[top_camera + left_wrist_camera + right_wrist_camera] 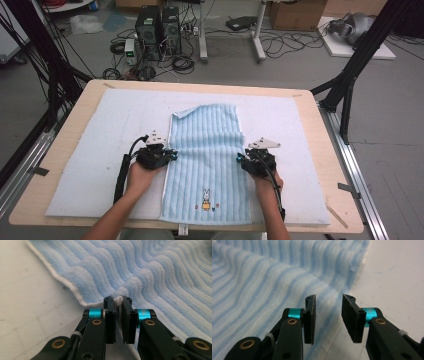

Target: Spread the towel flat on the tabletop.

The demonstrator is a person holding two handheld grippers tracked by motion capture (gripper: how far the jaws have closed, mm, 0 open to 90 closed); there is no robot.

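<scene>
A light blue ribbed towel (207,145) with a small rabbit picture near its front end lies lengthwise on a pale mat (125,115). My left gripper (159,156) sits at the towel's left edge. In the left gripper view the gripper (118,300) is shut, with a fold of the towel's (150,272) white hem pinched between the pads. My right gripper (252,162) is at the towel's right edge. In the right gripper view the gripper (328,298) stands open over that edge of the towel (262,277), the pads apart and not pressing on it.
The mat covers most of a wooden table (322,150). Beyond the far edge, the floor holds computer towers (157,25), tangled cables and cardboard boxes. Black frame posts (350,75) rise at both sides of the table.
</scene>
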